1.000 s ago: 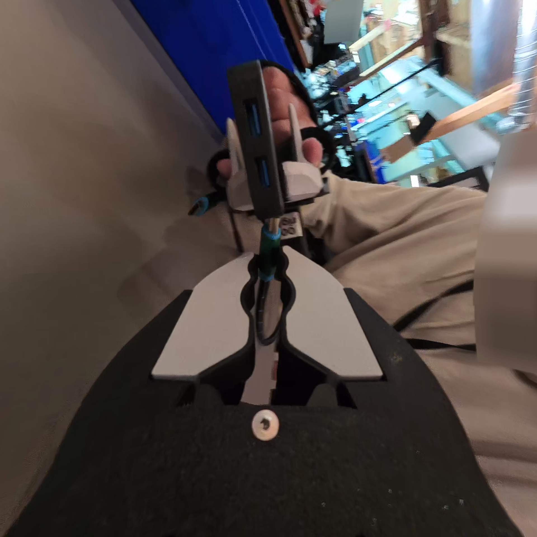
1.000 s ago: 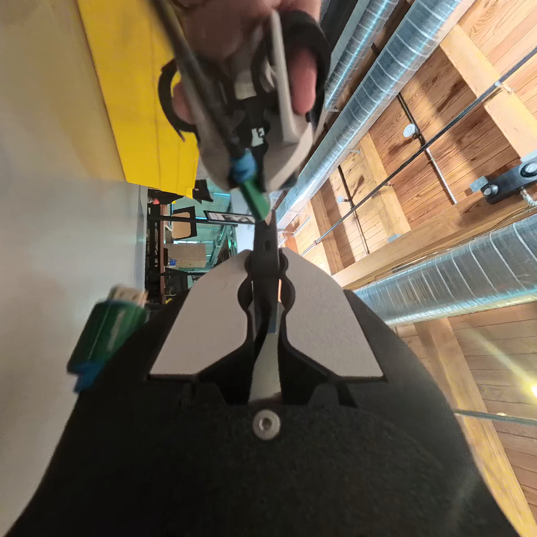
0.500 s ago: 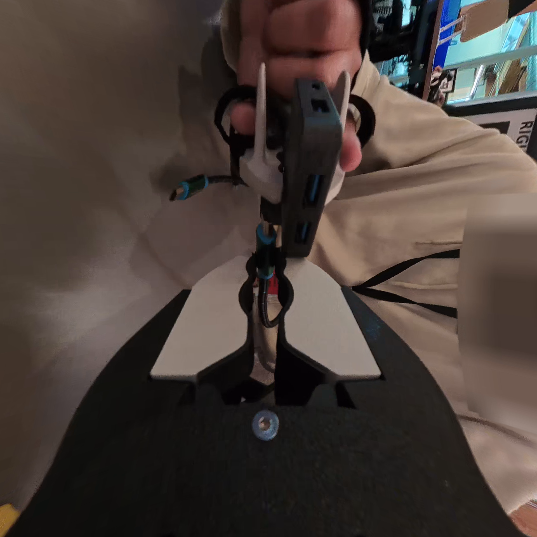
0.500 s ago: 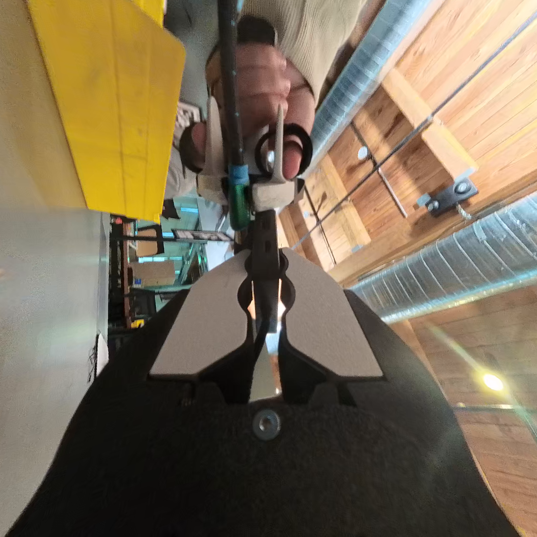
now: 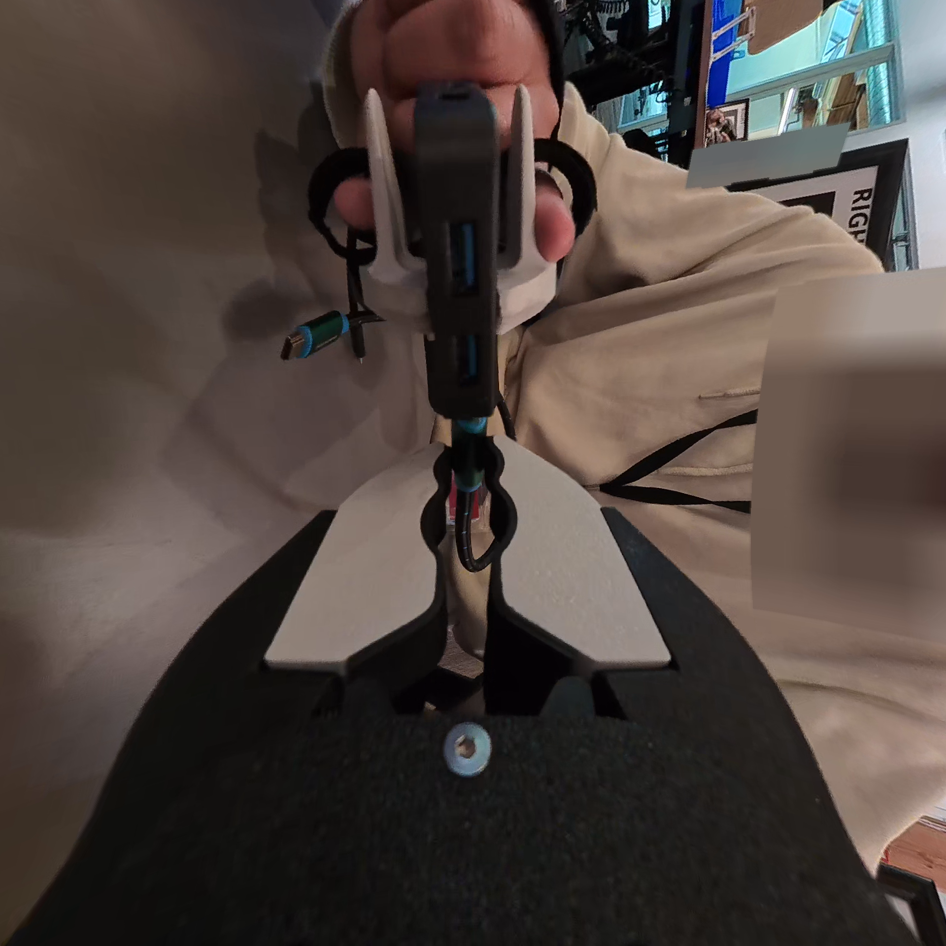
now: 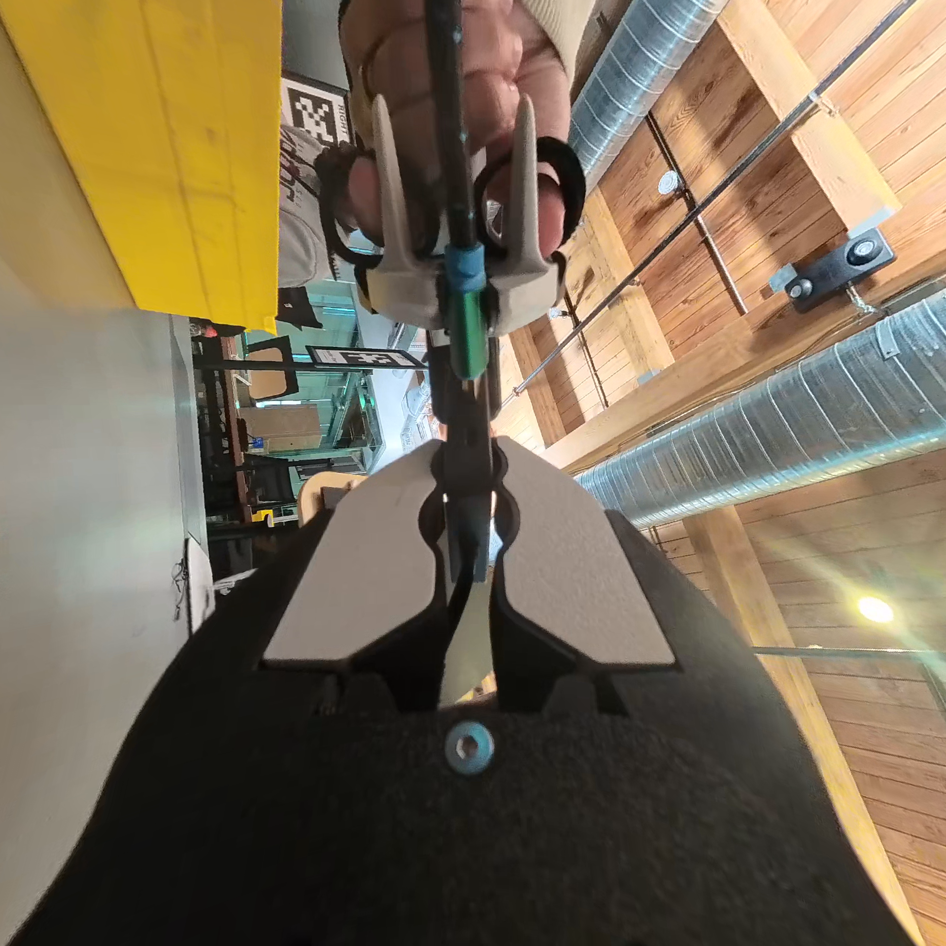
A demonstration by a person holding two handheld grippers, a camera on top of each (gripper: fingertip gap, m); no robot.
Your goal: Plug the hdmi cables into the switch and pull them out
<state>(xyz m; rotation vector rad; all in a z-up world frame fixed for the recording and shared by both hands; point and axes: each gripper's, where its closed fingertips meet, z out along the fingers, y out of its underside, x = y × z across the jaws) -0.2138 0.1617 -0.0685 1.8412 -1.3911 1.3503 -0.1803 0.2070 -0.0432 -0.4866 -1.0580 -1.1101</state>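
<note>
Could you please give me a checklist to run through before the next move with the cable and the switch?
1. Left gripper shut on the green metal HDMI plug with blue collars: ok.
2. Right gripper shut on the black rectangular switch: ok.
3. Plug in line with the switch's end: ok.
4. Plug fully seated in the port: cannot tell.
5. Second green plug connected: not ok, it hangs loose beside the switch.
</note>
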